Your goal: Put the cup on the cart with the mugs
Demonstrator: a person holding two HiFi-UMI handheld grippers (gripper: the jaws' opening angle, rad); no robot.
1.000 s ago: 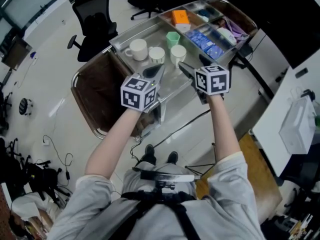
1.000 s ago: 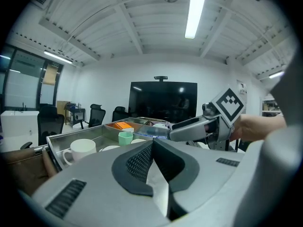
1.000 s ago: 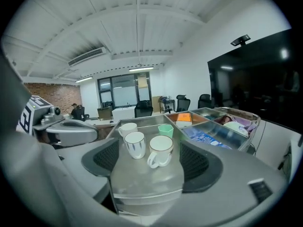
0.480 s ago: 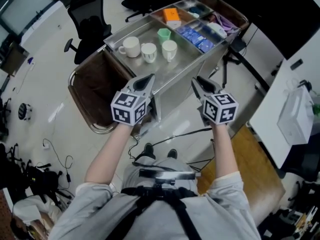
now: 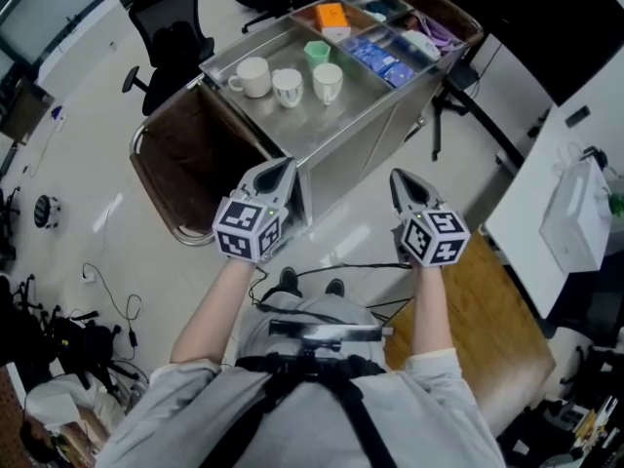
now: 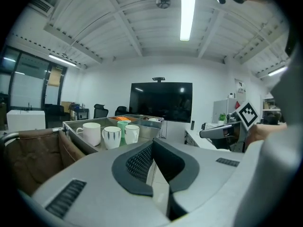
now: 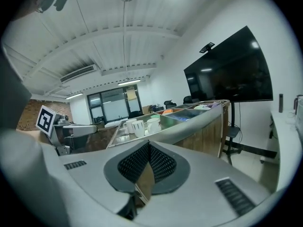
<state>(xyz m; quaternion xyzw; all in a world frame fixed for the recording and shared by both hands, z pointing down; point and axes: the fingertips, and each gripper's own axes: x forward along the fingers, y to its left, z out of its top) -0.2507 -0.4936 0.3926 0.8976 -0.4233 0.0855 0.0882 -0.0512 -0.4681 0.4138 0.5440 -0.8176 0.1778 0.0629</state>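
left gripper (image 5: 281,169): jaws pinched together, nothing held
right gripper (image 5: 403,180): same deal, closed up empty
cup (image 5: 316,51): parked on the cart (image 5: 363,94) beside the mugs (image 5: 288,86), well ahead of both

An open-plan office: black swivel chairs (image 5: 174,39) stand on a glossy pale floor (image 5: 88,193). A large dark wall screen (image 6: 161,100) hangs beneath ceiling strip lights (image 6: 187,8), with glazed partitions (image 7: 111,109) and white desks (image 5: 531,198) around.
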